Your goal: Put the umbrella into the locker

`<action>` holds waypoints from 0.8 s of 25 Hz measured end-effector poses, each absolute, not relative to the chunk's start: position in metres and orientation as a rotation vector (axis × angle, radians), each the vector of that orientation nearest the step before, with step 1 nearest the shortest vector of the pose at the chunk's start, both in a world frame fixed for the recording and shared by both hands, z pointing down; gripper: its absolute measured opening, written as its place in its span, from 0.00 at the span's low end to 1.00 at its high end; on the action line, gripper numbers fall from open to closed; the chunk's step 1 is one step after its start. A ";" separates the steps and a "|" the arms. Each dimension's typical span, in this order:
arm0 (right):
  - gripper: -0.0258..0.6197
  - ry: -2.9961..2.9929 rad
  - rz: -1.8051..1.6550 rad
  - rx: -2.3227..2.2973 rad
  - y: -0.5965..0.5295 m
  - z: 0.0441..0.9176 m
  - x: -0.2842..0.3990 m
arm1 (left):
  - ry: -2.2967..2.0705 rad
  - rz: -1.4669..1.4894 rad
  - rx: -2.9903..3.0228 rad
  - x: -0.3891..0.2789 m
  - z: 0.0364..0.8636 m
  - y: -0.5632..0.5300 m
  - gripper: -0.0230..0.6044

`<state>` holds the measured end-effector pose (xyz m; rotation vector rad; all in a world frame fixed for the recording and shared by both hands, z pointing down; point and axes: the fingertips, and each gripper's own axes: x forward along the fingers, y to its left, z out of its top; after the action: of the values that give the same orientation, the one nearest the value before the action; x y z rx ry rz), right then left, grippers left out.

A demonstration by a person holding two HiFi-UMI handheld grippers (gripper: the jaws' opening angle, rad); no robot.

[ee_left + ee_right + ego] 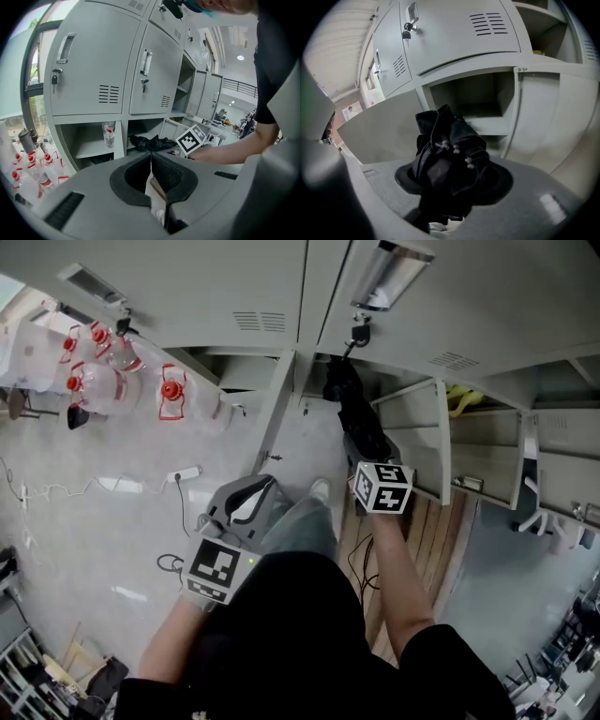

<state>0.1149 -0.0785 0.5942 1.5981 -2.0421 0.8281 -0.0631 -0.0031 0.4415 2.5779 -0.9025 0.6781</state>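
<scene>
A folded black umbrella (361, 423) sticks out of my right gripper (362, 461), which is shut on its lower part. Its tip reaches toward the open bottom compartment of the grey locker (427, 437). In the right gripper view the bunched umbrella (450, 150) fills the jaws of the right gripper (452, 183), with the empty compartment (468, 96) just behind and its door (536, 122) swung open to the right. My left gripper (261, 488) hangs lower left, away from the locker. In its own view the left gripper (151, 159) is shut on nothing, and the umbrella (149, 142) lies at the compartment's mouth.
Large water bottles with red caps (103, 371) stand on the floor at the left. A power strip with cable (183, 472) lies near them. Keys (359, 332) hang from an upper locker door. Something yellow (461, 397) sits in a neighbouring compartment. Wooden slats (441, 531) lie below the lockers.
</scene>
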 end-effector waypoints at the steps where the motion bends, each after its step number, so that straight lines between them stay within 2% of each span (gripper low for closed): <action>1: 0.39 -2.037 0.826 1.597 -0.082 0.599 0.114 | -0.902 0.679 2.577 -0.064 0.443 -0.003 0.06; 20: 0.42 -2.006 0.655 1.649 -0.168 0.647 0.100 | -0.889 0.756 2.570 -0.080 0.455 0.000 0.06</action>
<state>0.0998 -0.1685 0.6465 1.6485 -2.0058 0.6555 -0.0802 0.0000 0.4547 2.5698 -0.8886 0.7564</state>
